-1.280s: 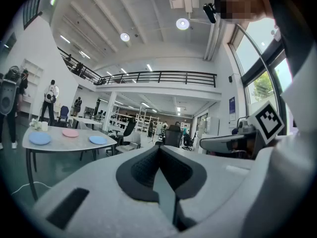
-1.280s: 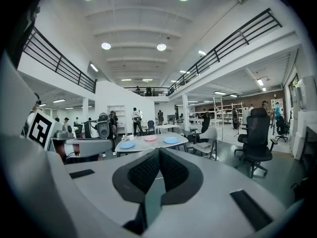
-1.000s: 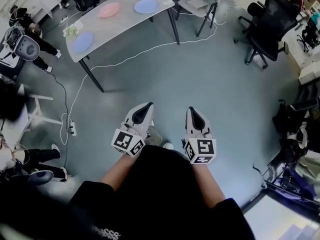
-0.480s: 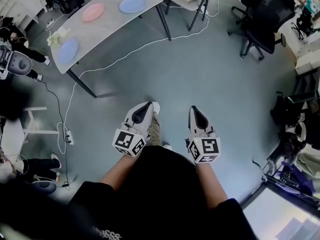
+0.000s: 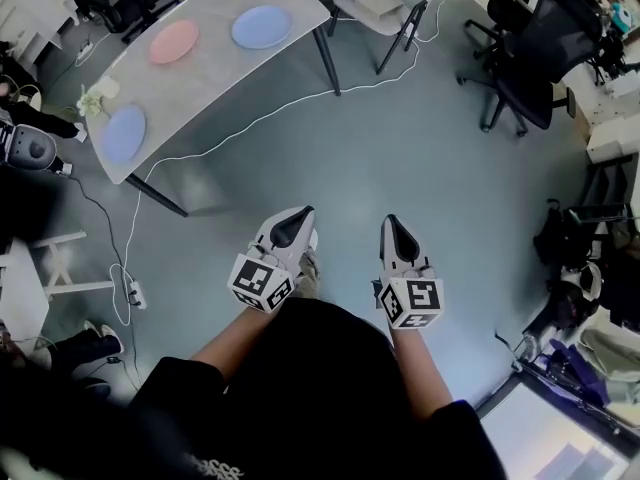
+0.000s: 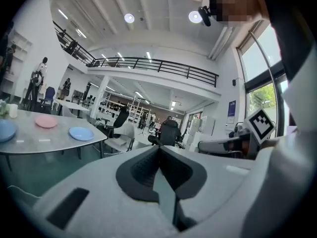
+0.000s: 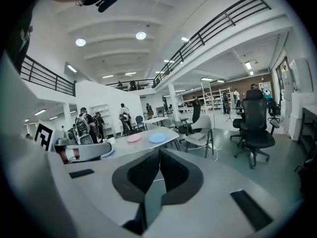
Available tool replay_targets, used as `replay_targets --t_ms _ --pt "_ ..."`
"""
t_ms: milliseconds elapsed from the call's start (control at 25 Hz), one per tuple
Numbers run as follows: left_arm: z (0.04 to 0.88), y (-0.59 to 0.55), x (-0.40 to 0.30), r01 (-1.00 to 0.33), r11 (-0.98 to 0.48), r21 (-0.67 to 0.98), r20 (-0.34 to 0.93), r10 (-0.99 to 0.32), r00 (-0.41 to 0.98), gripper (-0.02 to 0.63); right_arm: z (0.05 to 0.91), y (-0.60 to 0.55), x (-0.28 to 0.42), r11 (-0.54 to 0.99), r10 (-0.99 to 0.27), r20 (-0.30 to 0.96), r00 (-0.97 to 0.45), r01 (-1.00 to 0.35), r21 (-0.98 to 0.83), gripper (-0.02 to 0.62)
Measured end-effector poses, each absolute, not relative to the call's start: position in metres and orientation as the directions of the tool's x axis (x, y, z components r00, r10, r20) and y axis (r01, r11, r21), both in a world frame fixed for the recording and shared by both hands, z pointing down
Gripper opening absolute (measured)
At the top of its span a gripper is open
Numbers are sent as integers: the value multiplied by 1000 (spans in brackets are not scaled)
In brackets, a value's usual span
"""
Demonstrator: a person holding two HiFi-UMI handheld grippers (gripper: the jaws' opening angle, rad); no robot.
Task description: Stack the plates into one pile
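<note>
Three plates lie apart on a grey table at the upper left: a pink plate, a blue plate near the table's far end, and a second blue plate near its near end. My left gripper and right gripper are held side by side over the floor, well short of the table, both shut and empty. In the left gripper view the pink plate and blue plate show at far left. In the right gripper view the pink plate and blue plate lie beyond the shut jaws.
A small white pot of flowers stands on the table between the plates. A white cable runs across the floor under the table to a power strip. A grey chair and black office chairs stand to the right; people stand at the left.
The table with its plates has shifted lower and looks nearer in the head view as the person walks toward it. Both grippers stay shut, side by side.
</note>
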State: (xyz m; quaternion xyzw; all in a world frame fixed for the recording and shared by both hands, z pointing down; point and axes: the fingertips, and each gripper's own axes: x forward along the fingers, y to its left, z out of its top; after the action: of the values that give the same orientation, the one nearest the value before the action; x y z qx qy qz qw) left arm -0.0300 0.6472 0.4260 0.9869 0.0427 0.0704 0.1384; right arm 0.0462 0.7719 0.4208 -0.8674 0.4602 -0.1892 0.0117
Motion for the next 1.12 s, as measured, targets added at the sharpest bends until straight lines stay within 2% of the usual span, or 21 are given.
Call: replay_targets --t_ms 160,320,480,680,880,1120 --pt "424 606 7 76 -948 310 127 120 985 17 411 720 70 -551 -826 314 467 -787 -277 12" --pt "424 569 39 106 -904 415 110 165 980 17 399 672 94 -548 -830 299 472 -790 -274 12" --pt "418 530 68 127 -904 407 97 182 979 17 391 633 122 -554 -826 290 483 -793 -254 12" --pt "414 489 87 116 -904 412 88 167 982 17 383 599 150 -559 -826 269 495 -780 -282 12" --pt "417 461 98 94 -870 485 80 151 985 17 377 579 165 -560 -827 252 503 -780 -278 12" --pt "423 443 124 69 -877 475 87 125 988 17 387 578 203 -590 -805 262 532 -764 -262 12"
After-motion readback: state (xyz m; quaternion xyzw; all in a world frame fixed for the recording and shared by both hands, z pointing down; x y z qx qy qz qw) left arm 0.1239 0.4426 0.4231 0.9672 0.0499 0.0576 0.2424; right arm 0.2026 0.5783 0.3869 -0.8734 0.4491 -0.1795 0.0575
